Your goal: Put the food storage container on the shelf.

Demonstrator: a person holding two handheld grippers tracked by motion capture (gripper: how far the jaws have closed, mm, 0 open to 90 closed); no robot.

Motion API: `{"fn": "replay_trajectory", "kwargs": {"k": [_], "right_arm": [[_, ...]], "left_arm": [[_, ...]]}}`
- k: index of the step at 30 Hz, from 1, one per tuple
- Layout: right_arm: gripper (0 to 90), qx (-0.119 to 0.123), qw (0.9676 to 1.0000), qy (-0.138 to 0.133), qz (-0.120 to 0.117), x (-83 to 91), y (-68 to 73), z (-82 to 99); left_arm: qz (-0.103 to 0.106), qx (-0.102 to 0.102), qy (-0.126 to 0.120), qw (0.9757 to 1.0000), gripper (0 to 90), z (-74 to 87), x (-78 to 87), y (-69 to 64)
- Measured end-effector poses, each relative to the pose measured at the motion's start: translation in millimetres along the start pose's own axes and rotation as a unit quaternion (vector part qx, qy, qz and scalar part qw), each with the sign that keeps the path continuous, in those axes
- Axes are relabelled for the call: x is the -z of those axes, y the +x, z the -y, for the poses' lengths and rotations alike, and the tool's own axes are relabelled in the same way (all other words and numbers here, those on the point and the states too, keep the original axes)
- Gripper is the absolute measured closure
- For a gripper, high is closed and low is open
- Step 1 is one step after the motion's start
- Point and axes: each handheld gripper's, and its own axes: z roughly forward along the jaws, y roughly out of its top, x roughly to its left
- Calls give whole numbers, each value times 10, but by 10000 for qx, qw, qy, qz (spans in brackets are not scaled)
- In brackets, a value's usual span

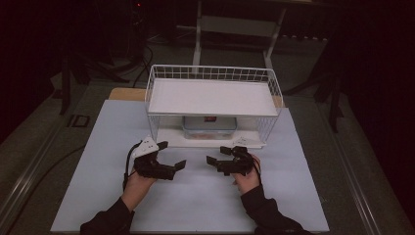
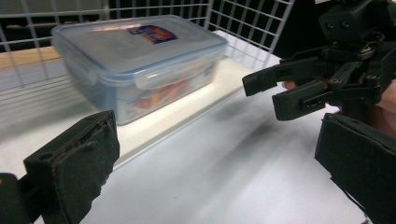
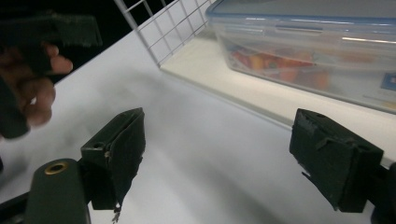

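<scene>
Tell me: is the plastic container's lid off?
No, the lid sits closed on the plastic container on the rack's lower shelf.

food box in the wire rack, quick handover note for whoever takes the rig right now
Left tool: jaws open, empty, above the white mat in front of the rack.
Right tool: jaws open, empty, facing the left one across the mat.
Food box: clear, blue-rimmed lid on, standing on the lower shelf of the white wire rack, under its upper shelf. Neither tool touches it.
Done: nothing visible; the box is still inside.
Left: probably reach in from both sides, grip the box and draw it out onto the mat.
</scene>
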Motion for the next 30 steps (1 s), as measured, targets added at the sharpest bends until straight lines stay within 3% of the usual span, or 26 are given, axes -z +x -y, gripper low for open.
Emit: {"fn": "replay_trajectory", "kwargs": {"k": [7,9,14,16,18,23,27,30], "right_arm": [[153,240,9997,-73,-57,263,81,86],[153,447,9990,-38,-1,363,115,135],[153,518,9986,-55,122,520,129,225],[153,624,9978,-64,210,585,144,274],[153,736,9969,-16,283,624,158,300],[153,759,9966,-34,312,757,185,355],[153,599,9975,-99,359,870,152,417],[153,484,9980,-33,412,930,119,490]], "left_arm": [[209,-99,72,9997,0,34,105,-90],[240,-98,56,9996,0,58,135,-99],[305,-161,83,9994,0,121,198,-96],[235,-259,117,9993,0,141,215,-95],[167,-233,145,9995,0,161,237,-83],[166,-147,87,9997,0,198,303,-53],[74,-218,179,9996,0,228,333,-53],[79,-160,175,9997,0,256,357,-55]]}}
